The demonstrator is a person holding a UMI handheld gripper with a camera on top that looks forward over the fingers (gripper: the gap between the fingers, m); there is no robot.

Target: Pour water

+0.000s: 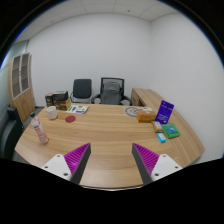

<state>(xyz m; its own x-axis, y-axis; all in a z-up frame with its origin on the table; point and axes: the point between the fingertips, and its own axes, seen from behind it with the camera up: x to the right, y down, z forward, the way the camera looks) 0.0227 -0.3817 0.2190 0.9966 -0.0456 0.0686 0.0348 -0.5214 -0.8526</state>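
The gripper (107, 160) hangs over the near edge of a wooden table (100, 128), its fingers spread apart with nothing between them. A bottle (39, 130) stands upright at about ten o'clock from the fingers, near the table's edge. A cup (52, 112) sits beyond it. At two o'clock stands a purple box (164, 112). Two chairs (97, 90) wait at twelve o'clock.
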